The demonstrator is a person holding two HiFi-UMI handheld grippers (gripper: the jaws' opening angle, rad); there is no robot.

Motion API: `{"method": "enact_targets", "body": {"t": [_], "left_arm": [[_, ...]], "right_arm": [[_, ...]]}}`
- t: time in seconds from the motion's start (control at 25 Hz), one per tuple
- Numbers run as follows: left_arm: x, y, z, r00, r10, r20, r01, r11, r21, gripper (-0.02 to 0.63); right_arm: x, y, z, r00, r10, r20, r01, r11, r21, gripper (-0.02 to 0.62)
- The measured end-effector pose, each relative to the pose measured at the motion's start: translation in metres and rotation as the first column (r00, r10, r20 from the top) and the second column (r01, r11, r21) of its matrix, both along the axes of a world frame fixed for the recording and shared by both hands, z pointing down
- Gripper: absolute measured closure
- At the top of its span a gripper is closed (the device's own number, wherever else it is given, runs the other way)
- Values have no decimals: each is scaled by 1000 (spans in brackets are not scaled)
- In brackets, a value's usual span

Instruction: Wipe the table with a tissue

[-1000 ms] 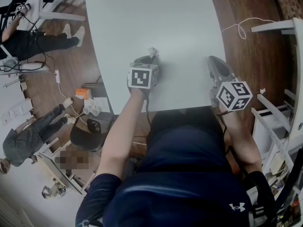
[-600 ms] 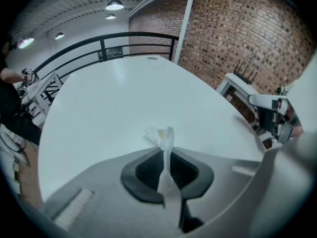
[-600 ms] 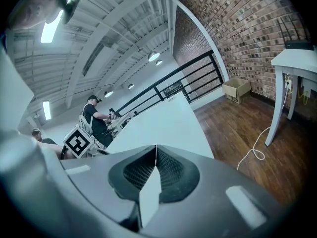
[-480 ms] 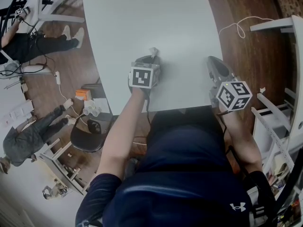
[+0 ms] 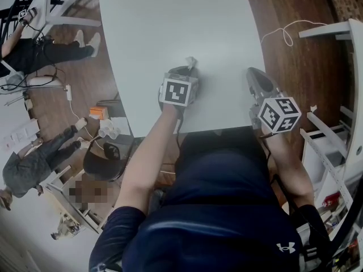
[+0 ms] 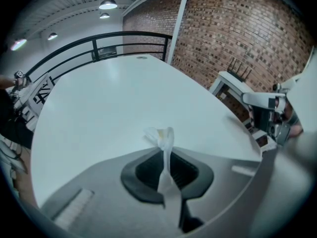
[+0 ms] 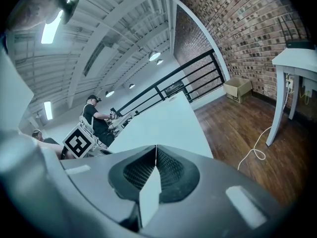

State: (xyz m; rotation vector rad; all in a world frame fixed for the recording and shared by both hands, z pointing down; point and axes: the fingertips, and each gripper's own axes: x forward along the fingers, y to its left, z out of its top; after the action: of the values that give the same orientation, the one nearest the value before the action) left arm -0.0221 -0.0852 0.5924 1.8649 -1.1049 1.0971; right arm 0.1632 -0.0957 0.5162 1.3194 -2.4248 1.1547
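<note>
The tissue (image 6: 165, 139) is sitting pinched between the closed jaws of the left gripper (image 5: 182, 72). Its crumpled tip is poking out past them and seemingly touching the white counter (image 5: 170, 21) near the front edge. The right gripper (image 5: 256, 79) is hovering at the counter's right edge, jaws pressed together and holding nothing.

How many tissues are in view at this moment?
1. The tissue is pinched in the left gripper, over the white table near its front edge. The right gripper is shut and empty.
</note>
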Motion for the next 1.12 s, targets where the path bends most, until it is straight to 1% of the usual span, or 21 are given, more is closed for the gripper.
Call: {"method": "enact_targets", "body": {"t": [0.12,0.32,0.48,0.8,1.0,1.12], "left_arm": [[14,3,2,1000,27,-12,-27,1000,-6,588],[52,12,2,994,96,-49,-96,995,-14,588],[73,17,2,989,143,-46,-144,990,-7,589],[86,20,1,988,135,-74,-137,990,-23,589],[101,26,3,983,161,-89,-163,986,-21,589],[107,32,4,980,168,-108,-173,984,-37,589]], "right_arm": [[1,1,1,1000,-2,1,2,1000,-2,583],[7,1,2,1000,8,0,-8,1000,-6,584],[15,-1,3,1000,21,-6,-21,1000,-6,583],[19,-2,3,1000,27,-6,-27,1000,-10,584],[17,-2,3,1000,24,-7,-24,1000,-8,583],[16,-3,2,1000,25,-10,-25,1000,-5,583]]}}
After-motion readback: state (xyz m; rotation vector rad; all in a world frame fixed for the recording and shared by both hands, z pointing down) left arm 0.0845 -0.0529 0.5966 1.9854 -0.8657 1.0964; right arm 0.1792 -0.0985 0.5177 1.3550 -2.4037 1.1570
